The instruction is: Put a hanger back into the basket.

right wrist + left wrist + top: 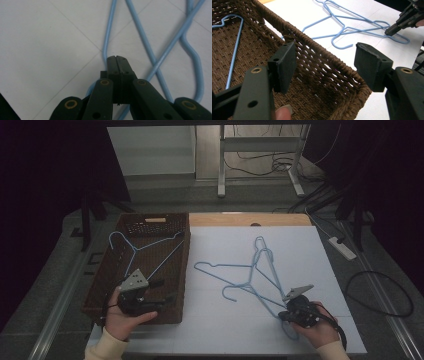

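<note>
A brown wicker basket (186, 265) (324, 50) stands at the table's left with one blue wire hanger (150, 245) (234, 50) lying inside. My left gripper (164, 290) (325, 65) hangs open over the basket's near right corner, nothing between its pads. A few more blue hangers (250, 270) (352, 25) lie tangled on the white tabletop. At the near right, my right gripper (284, 315) (116, 58) (390, 31) is tilted down, jaws pressed together at the rounded corner of one hanger (270, 306) (108, 32). That wire runs under the jaws.
The white table surface (225, 325) has bare room in front of and left of the hangers. A wooden board (250, 220) lies at the far edge. On the floor beyond are a power strip (342, 247), loose cables (380, 292) and a metal desk frame (260, 142).
</note>
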The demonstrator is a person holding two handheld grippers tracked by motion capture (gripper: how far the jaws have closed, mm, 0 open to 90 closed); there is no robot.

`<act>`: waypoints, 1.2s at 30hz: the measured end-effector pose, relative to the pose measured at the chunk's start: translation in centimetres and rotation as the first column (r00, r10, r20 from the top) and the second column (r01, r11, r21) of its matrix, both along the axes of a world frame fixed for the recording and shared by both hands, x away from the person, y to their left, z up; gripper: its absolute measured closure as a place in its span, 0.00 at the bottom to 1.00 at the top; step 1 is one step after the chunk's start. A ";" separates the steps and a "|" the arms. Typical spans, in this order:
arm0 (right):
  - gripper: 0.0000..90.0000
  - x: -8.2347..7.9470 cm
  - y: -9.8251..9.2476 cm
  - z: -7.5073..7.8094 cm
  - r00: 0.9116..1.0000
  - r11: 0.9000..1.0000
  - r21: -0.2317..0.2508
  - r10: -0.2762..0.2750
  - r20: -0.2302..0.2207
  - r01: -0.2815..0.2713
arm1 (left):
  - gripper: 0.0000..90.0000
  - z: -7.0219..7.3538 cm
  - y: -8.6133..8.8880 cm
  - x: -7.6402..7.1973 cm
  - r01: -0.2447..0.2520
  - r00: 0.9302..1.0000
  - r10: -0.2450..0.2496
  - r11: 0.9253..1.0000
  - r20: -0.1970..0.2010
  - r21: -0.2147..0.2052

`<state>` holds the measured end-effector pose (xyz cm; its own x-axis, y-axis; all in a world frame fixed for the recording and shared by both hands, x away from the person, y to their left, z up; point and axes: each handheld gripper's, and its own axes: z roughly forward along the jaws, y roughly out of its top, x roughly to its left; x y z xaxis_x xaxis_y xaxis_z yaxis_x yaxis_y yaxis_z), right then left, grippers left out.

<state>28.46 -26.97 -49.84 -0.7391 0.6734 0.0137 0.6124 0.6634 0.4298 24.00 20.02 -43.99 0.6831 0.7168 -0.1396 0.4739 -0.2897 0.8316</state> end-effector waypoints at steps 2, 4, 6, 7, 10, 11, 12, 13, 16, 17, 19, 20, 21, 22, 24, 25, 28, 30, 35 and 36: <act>1.00 -0.2 0.3 0.0 1.000 1.000 -0.003 0.014 -0.001 -0.014 | 0.38 0.1 0.1 -0.1 -0.001 1.000 0.001 1.000 0.003 -0.003; 1.00 -0.7 1.0 -0.1 0.999 0.999 0.007 0.041 -0.011 -0.041 | 0.39 0.1 0.1 -0.1 -0.001 1.000 0.001 1.000 0.005 -0.002; 1.00 -0.9 1.4 -0.1 0.998 0.998 0.018 0.055 -0.025 -0.054 | 0.39 0.1 0.0 -0.1 0.000 1.000 0.000 1.000 0.006 -0.002; 1.00 -1.1 1.8 -0.2 0.997 0.997 0.036 0.072 -0.036 -0.071 | 0.38 0.1 0.0 -0.1 0.000 1.000 0.000 1.000 0.005 -0.001; 1.00 -1.5 2.6 -0.2 0.996 0.996 0.035 0.087 -0.035 -0.086 | 0.38 0.0 0.1 -0.1 0.000 1.000 0.000 1.000 0.005 -0.002; 1.00 -1.6 2.8 -0.3 0.994 0.994 0.050 0.100 -0.044 -0.098 | 0.39 0.1 0.1 -0.1 0.000 1.000 0.000 1.000 0.005 -0.001; 1.00 -1.6 3.1 -0.3 0.994 0.994 0.053 0.102 -0.041 -0.100 | 0.39 0.1 0.1 -0.1 0.000 1.000 0.000 1.000 0.005 -0.001; 1.00 -1.7 3.2 -0.3 0.994 0.994 0.056 0.100 -0.041 -0.098 | 0.39 0.1 0.1 -0.1 0.000 1.000 0.000 1.000 0.006 -0.002; 1.00 -1.8 4.1 -0.5 0.991 0.990 0.081 0.122 -0.049 -0.117 | 0.39 0.1 0.1 -0.1 0.000 1.000 0.000 1.000 0.005 -0.002; 1.00 -1.8 4.1 -0.5 0.991 0.990 0.081 0.122 -0.049 -0.117 | 0.39 0.1 0.1 -0.1 0.000 1.000 0.000 1.000 0.005 -0.002; 1.00 -2.0 5.1 -0.7 0.987 0.985 0.098 0.146 -0.062 -0.140 | 0.39 0.0 0.1 -0.1 0.001 1.000 -0.001 1.000 0.003 -0.002; 1.00 -2.1 5.4 -0.6 0.987 0.985 0.090 0.150 -0.053 -0.145 | 0.39 0.0 0.1 -0.1 0.001 1.000 -0.001 1.000 0.003 -0.002; 1.00 -2.2 5.7 -0.6 0.986 0.984 0.102 0.156 -0.056 -0.149 | 0.39 0.0 0.1 0.0 0.000 1.000 0.000 1.000 0.003 -0.003; 1.00 -2.2 6.0 -0.6 0.985 0.981 0.111 0.164 -0.060 -0.157 | 0.39 0.0 0.1 -0.1 0.001 1.000 -0.001 1.000 0.003 -0.003; 1.00 -2.5 6.9 -0.7 0.982 0.980 0.098 0.181 -0.053 -0.176 | 0.39 0.0 0.2 -0.1 0.002 1.000 -0.002 1.000 0.003 -0.003; 1.00 -2.6 7.3 -0.7 0.981 0.978 0.098 0.187 -0.046 -0.182 | 0.39 0.0 0.2 -0.1 0.003 1.000 -0.003 1.000 0.002 -0.004; 1.00 -2.8 8.5 -0.8 0.977 0.972 0.114 0.210 -0.042 -0.204 | 0.39 0.0 0.2 -0.1 0.001 1.000 -0.001 1.000 0.001 -0.007; 1.00 -2.8 9.3 -0.9 0.976 0.970 0.115 0.217 -0.031 -0.212 | 0.39 0.0 0.3 -0.1 0.004 1.000 -0.004 1.000 0.001 -0.002; 1.00 -2.9 10.7 -1.0 0.970 0.963 0.125 0.243 -0.020 -0.239 | 0.39 0.0 0.4 -0.1 -0.001 1.000 0.001 1.000 0.002 -0.006; 1.00 -2.8 10.8 -1.0 0.970 0.962 0.129 0.244 -0.021 -0.239 | 0.39 0.0 0.4 -0.1 -0.002 1.000 0.002 1.000 0.002 -0.009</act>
